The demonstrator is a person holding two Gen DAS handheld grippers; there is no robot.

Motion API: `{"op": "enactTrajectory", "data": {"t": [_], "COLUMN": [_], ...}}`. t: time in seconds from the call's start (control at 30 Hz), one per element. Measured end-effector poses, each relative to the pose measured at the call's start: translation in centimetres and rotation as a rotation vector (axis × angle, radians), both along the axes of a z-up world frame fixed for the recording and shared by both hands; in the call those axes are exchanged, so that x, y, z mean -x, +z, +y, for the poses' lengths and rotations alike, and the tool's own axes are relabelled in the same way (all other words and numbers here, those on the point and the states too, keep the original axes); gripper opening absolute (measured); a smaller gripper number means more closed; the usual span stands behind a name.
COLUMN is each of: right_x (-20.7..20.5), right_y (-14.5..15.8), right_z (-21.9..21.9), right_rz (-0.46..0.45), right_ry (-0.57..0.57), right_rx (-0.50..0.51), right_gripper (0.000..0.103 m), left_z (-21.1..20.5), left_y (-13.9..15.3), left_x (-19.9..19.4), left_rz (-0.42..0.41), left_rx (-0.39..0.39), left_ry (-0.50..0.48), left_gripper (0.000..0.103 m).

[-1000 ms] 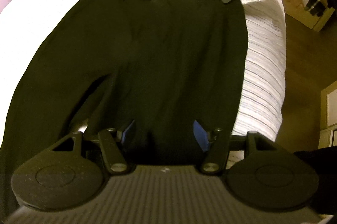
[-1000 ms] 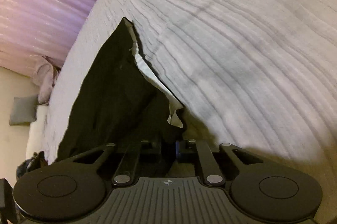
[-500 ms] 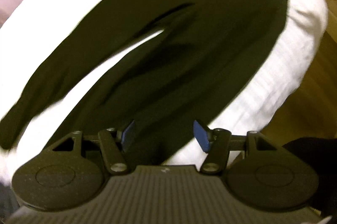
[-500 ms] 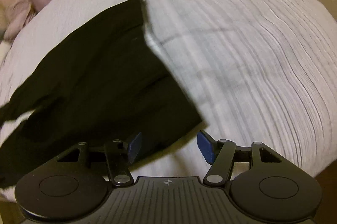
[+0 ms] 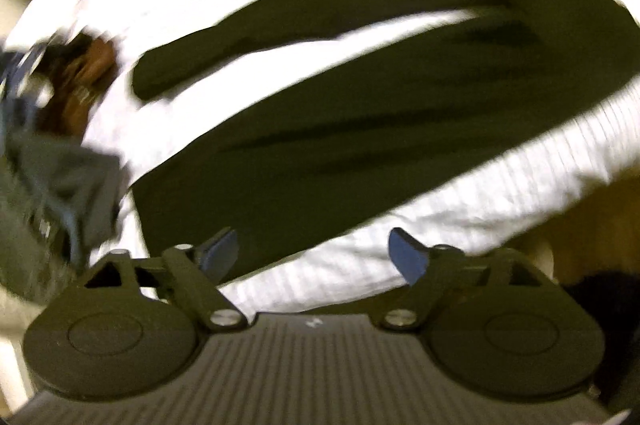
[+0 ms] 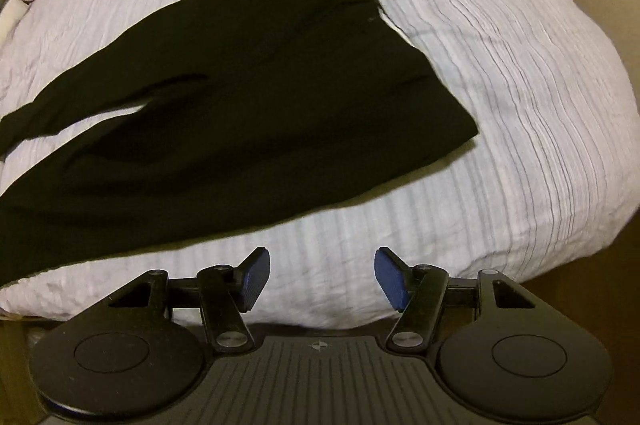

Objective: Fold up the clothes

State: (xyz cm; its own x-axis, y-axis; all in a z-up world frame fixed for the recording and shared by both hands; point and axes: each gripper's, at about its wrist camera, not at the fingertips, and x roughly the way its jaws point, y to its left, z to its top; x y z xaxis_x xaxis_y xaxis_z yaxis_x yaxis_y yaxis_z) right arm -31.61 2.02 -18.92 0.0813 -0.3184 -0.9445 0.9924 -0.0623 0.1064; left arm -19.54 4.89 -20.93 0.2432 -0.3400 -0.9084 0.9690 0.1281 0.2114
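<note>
Black fabric trousers (image 6: 248, 97) are lying flat on the white ribbed bedspread (image 6: 500, 105), legs spread w/ a strip of bedspread showing btwn them, waistband edge facing the right side of the bed. Right gripper (image 6: 322, 279) is hovering just off the near bed edge, blue-padded fingers (image 6: 252, 279) standing apart, nothing btwn them. Left gripper (image 5: 312, 257) is also gaping wide, holding nothing, over the near trouser leg (image 5: 320, 145); left view is motion-blurred. Blurry pile of grey and brown clothes (image 5: 60, 145) is sitting at far left.
</note>
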Motion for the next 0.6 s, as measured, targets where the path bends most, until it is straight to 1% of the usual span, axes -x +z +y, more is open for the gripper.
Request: {"op": "enactTrajectory", "data": {"t": [0.03, 0.07, 0.13, 0.17, 0.3, 0.47, 0.6], "right_x": [-1.3, -2.6, -5.3, -6.6, -10.8, -13.9, -14.5], "right_y": [0.5, 1.0, 2.0, 2.3, 3.0, 3.7, 3.5], "right_z": [0.2, 0.4, 0.9, 1.0, 1.3, 0.9, 0.7], "right_rz": [0.004, 0.007, 0.011, 0.009, 0.030, 0.064, 0.103], "right_ry": [0.004, 0.008, 0.020, 0.033, 0.075, 0.127, 0.155], "right_rx": [0.015, 0.031, 0.054, 0.054, 0.038, 0.026, 0.024], "right_gripper": [0.085, 0.088, 0.088, 0.088, 0.088, 0.088, 0.088], "left_z": [0.4, 0.8, 1.5, 1.9, 3.3, 4.3, 4.4], "left_y": [0.2, 0.4, 0.7, 0.8, 1.1, 0.3, -0.7], "left_x": [-1.1, -2.3, -4.1, -4.8, -7.1, -7.4, -6.7], "left_rz": [0.009, 0.018, 0.027, 0.027, 0.029, 0.020, 0.047], "left_rx": [0.012, 0.024, 0.042, 0.047, 0.063, 0.059, 0.063], "left_ry": [0.019, 0.037, 0.062, 0.068, 0.105, 0.115, 0.139], "left_gripper": [0.091, 0.094, 0.096, 0.098, 0.099, 0.099, 0.099]}}
